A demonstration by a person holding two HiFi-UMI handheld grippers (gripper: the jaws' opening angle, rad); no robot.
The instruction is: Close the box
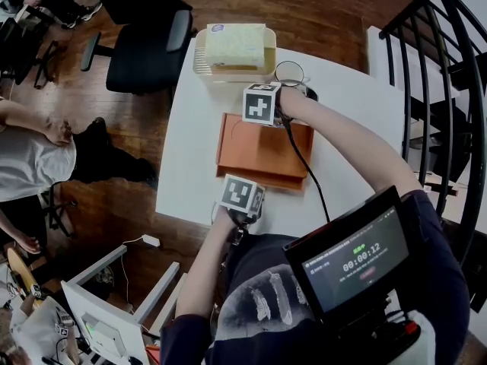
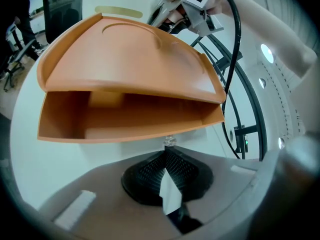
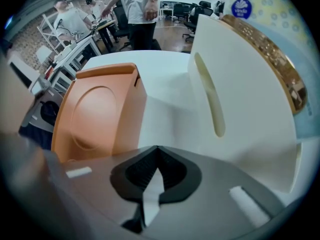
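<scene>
An orange box [image 1: 262, 150] lies in the middle of the white table [image 1: 183, 166]. Seen from the left gripper view, its lid [image 2: 125, 54] hangs slightly raised over the base [image 2: 120, 121], with the gap facing me. My left gripper [image 2: 167, 151] is shut and empty, its tip just short of the base's near edge. Its marker cube [image 1: 242, 194] sits at the box's near side. My right gripper [image 3: 157, 150] is also shut and empty, beside the lid [image 3: 97, 111] at the box's far side, under its cube [image 1: 261, 103]. Whether it touches the box is unclear.
A white basket [image 1: 199, 61] holding a tissue pack [image 1: 236, 46] stands just behind the box, close to the right gripper. A round glass object [image 1: 290, 72] sits beside it. A black chair [image 1: 148, 48] and a person [image 1: 30, 150] are at the left, a black railing [image 1: 449, 67] at the right.
</scene>
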